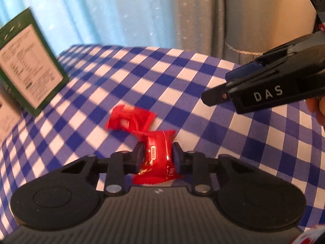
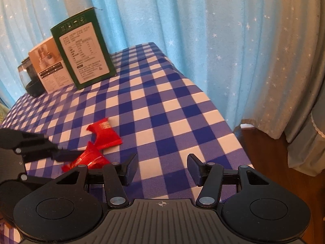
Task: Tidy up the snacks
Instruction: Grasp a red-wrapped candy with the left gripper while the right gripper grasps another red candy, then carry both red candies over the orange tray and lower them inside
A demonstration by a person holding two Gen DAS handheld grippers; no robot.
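Observation:
My left gripper (image 1: 157, 158) is shut on a red snack packet (image 1: 158, 158), held just above the blue checked tablecloth (image 1: 182, 77). A second red packet (image 1: 130, 120) lies on the cloth just beyond it. In the right wrist view the held packet (image 2: 89, 158) and the lying packet (image 2: 105, 134) show at lower left, with the left gripper (image 2: 67, 154) reaching in from the left. My right gripper (image 2: 161, 169) is open and empty, hovering over the cloth to the right of the packets; it also shows in the left wrist view (image 1: 215, 93).
A green box (image 2: 85, 55) stands upright at the far left of the table, with a beige box (image 2: 48, 69) and a dark clear container (image 2: 28, 79) beside it. The green box (image 1: 26, 69) shows at left. Blue starred curtains (image 2: 203, 30) hang behind. The table's right edge drops to a wooden floor (image 2: 264, 148).

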